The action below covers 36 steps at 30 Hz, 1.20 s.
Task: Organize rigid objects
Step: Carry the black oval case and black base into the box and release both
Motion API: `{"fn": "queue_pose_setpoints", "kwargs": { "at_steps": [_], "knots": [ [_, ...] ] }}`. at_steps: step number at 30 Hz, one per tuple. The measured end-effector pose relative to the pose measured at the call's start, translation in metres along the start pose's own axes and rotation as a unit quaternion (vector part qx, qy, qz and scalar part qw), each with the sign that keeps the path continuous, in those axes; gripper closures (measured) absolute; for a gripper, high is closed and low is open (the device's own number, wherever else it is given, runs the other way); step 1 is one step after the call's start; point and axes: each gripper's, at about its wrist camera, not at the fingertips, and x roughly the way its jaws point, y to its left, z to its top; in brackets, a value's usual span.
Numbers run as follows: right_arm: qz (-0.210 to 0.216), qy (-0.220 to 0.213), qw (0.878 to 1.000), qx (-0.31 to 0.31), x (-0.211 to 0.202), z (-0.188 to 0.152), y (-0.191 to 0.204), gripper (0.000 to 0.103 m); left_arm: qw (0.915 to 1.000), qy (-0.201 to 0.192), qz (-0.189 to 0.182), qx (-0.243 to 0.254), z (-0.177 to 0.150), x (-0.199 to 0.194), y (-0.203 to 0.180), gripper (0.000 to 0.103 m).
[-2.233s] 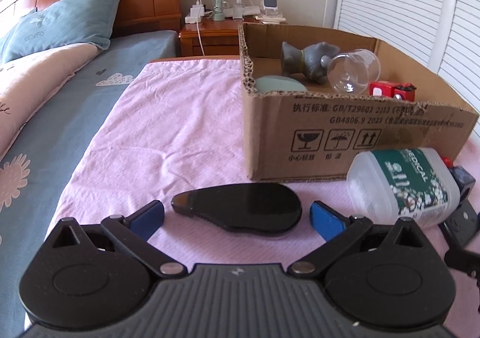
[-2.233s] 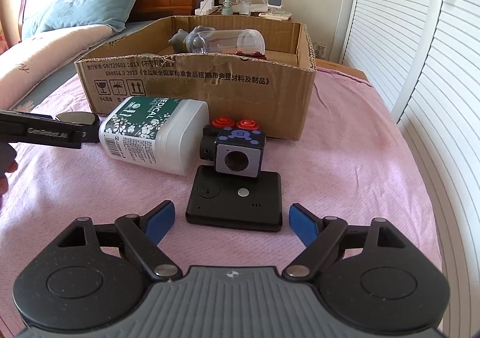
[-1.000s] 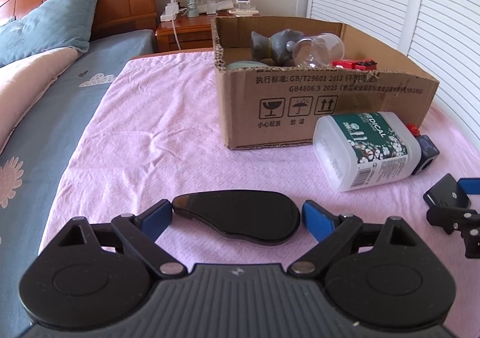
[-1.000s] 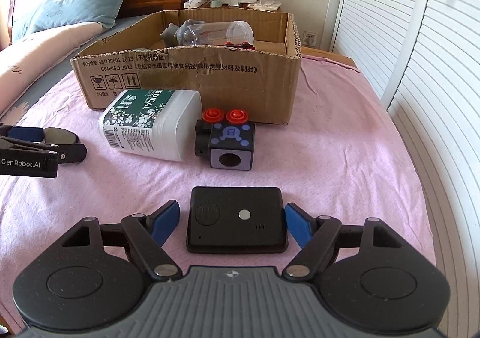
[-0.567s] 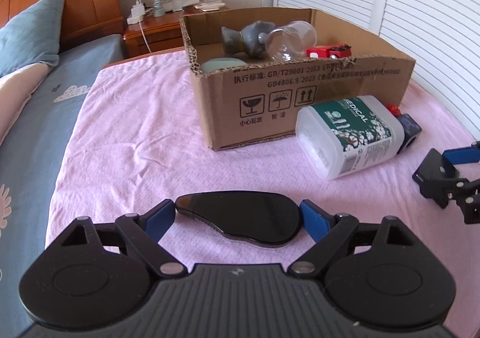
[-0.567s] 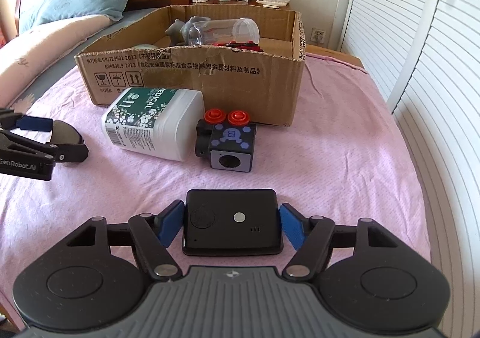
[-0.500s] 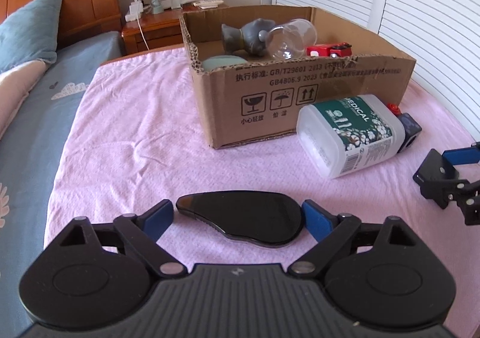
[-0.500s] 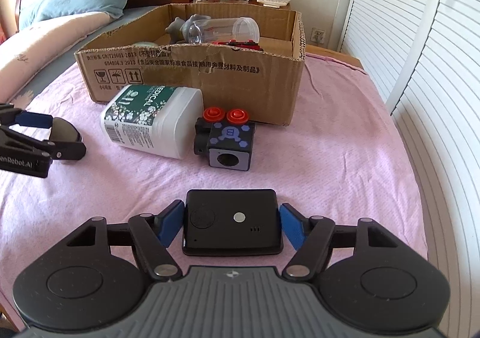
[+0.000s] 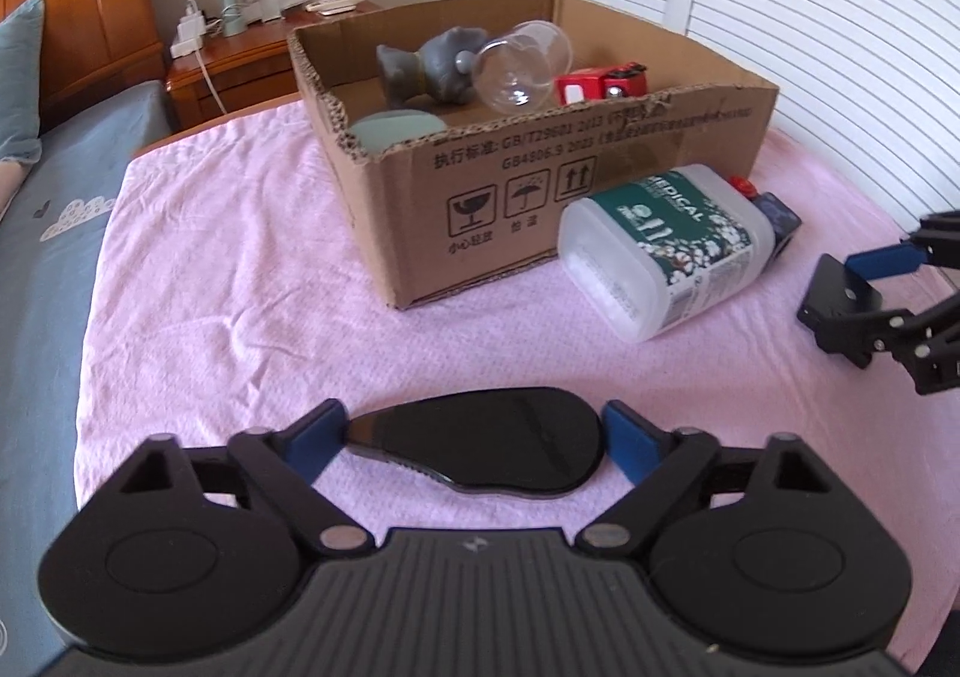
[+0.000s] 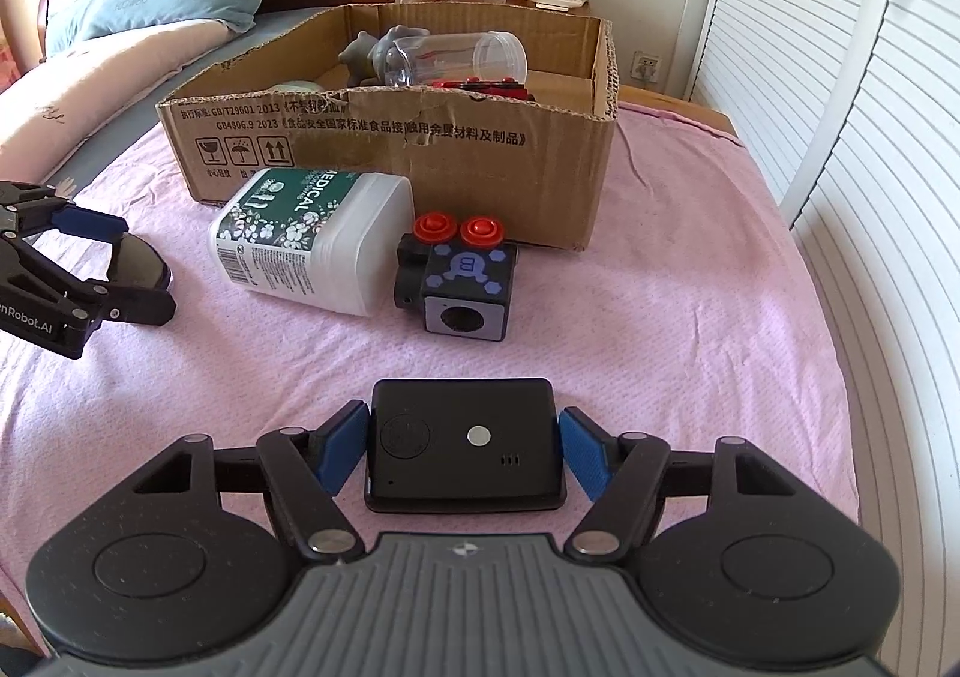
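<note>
My left gripper is shut on a flat black teardrop-shaped object and holds it over the pink cloth. My right gripper is shut on a black rectangular device, held just above the cloth. A cardboard box stands ahead of both; it also shows in the left wrist view. In it lie a grey figure, a clear jar, a red toy car and a pale green lid.
A white medical bottle lies on its side before the box, next to a dark cube toy with red buttons. Shutter doors run along the right. A nightstand with a fan stands behind; bedding lies to the left.
Both grippers closed on their objects and lifted them slightly. The left gripper swung right toward the box; the right gripper rose a little with the device.
</note>
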Motion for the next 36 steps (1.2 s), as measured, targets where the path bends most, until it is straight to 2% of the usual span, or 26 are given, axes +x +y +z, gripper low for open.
{"fn": "queue_pose_setpoints", "kwargs": {
  "at_steps": [6,10,15,21,25,29,36],
  "knots": [
    [0.008,-0.006,1.0,-0.021,-0.011,0.01,0.001,0.029,0.9996,0.024,-0.013,-0.011,0.004,-0.005,0.001,0.014],
    [0.015,-0.016,0.999,-0.039,-0.024,0.02,0.0,0.029,0.9994,0.025,-0.019,-0.016,0.01,-0.018,0.003,0.014],
    [0.024,-0.034,0.997,-0.058,-0.038,0.038,-0.002,0.029,0.9995,0.016,-0.026,0.003,0.032,-0.044,-0.004,0.013],
    [0.042,-0.067,0.995,-0.064,-0.052,0.066,-0.01,0.029,0.9988,-0.023,-0.037,0.022,0.076,-0.063,-0.014,0.013],
    [0.047,-0.083,0.993,-0.064,-0.051,0.083,-0.016,0.029,0.9978,-0.041,-0.033,0.04,0.106,-0.05,-0.023,0.013],
    [0.048,-0.084,0.994,-0.059,-0.044,0.094,-0.023,0.029,0.9985,-0.035,-0.027,0.033,0.13,-0.021,-0.023,0.013],
    [0.042,-0.082,0.994,-0.057,-0.035,0.103,-0.031,0.029,0.9989,-0.043,0.006,0.015,0.146,0.013,-0.023,0.011]
  ]
}}
